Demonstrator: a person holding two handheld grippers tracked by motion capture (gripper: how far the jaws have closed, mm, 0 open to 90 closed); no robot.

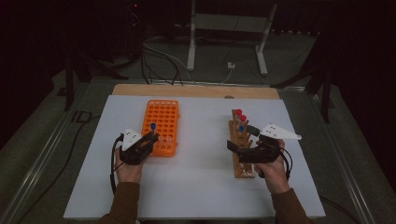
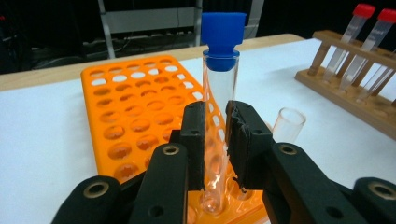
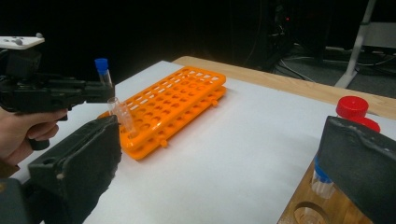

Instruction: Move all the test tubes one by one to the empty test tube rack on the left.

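The left gripper [image 2: 215, 135] is clamped on a clear plastic test tube with a blue cap [image 2: 219, 88], its two black pads pressing the glassy wall from either side about halfway down, so the cap stands well above the jaws and the rounded bottom sits below them, in a hole at the near edge of the orange plastic tube rack [image 2: 135, 112]. The tube stands upright. Just to the right of this gripper's jaws an open, capless clear tube [image 2: 288, 122] leans in the same rack, and farther right, well apart, is a wooden tube stand [image 2: 355, 93] carrying red-capped tubes [image 2: 369, 28]. The right gripper [image 3: 219, 158] has its jaws spread wide with nothing between them; beside its right jaw, the wooden stand holds red-capped and blue-capped tubes. Both racks rest on the white tabletop [image 1: 201, 177].
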